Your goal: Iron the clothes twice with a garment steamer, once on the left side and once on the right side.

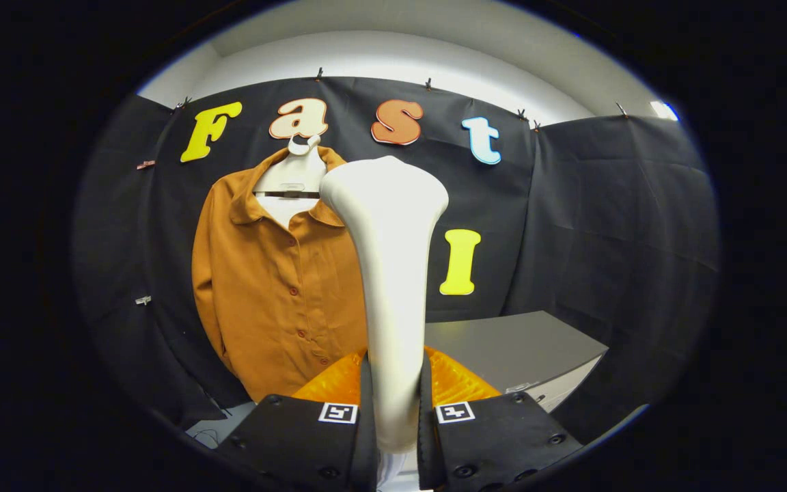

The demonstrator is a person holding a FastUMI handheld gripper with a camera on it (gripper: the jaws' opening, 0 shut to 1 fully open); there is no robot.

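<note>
The gripper [393, 410] has its 2 fingers [366, 437] pinching the handle of a white garment steamer [390, 273], 1 finger pressed against each side of the handle's lower end. The steamer stands upright between them, its handle narrowing toward the grip and flaring into a wide rounded head at the top.

Beyond the fingers, an orange-brown button-front shirt [277, 287] hangs on a white hanger [294, 174] against the black cloth wall [571, 219]. From this view the steamer's head overlaps the shirt's collar on the side nearer the steamer, and the handle covers that edge of the shirt all the way down. Whether the head actually touches the fabric is hard to judge, since the fisheye flattens depth. A row of buttons runs down the shirt's front, and the sleeve on the far side from the steamer hangs straight down.

Just ahead of the fingers, on either side of the handle, sits a ribbed orange part [455, 383]. Past it, to the side away from the shirt, a grey surface [509, 348] stands near the cloth wall.
</note>
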